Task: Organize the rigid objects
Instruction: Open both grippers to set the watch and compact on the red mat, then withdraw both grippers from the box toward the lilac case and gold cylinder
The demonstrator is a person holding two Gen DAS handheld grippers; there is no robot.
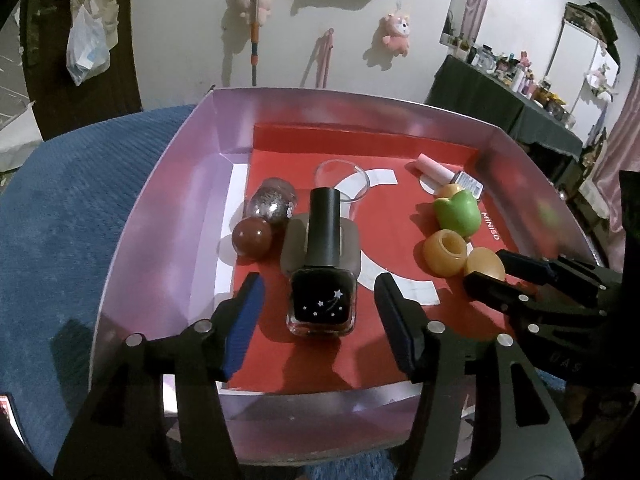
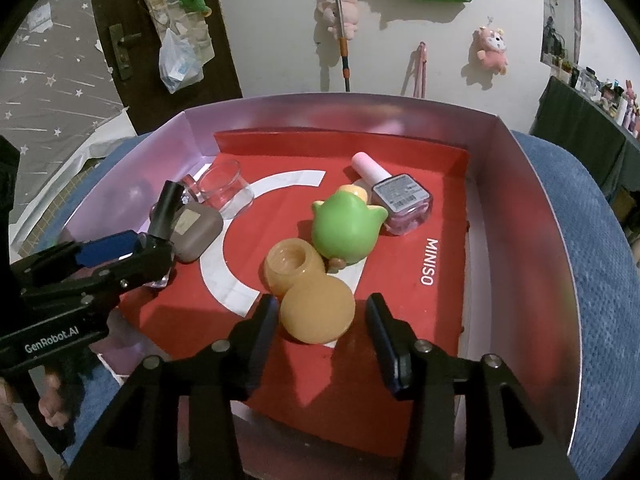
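A black nail polish bottle (image 1: 322, 288) with star marks stands upright on the red liner of a lilac box (image 1: 168, 220). My left gripper (image 1: 318, 284) is open around it, with a gap on each side. From the right wrist view the left gripper (image 2: 136, 250) sits at the left with the bottle's black cap (image 2: 166, 204) above it. An orange ball (image 2: 318, 308) lies between the fingers of my right gripper (image 2: 322, 302), which is open, with a clear gap on the right side. In the left wrist view the right gripper (image 1: 484, 268) reaches that ball (image 1: 486, 264) from the right.
In the box (image 2: 520, 200) lie a hollow orange half (image 2: 294, 266), a green toy (image 2: 346, 232), a pink polish bottle (image 2: 394, 196), a clear glass cup (image 2: 226, 188), a taupe case (image 2: 196, 232), a brown ball (image 1: 252, 238) and a glitter ball (image 1: 274, 200). Blue fabric (image 1: 60, 220) surrounds the box.
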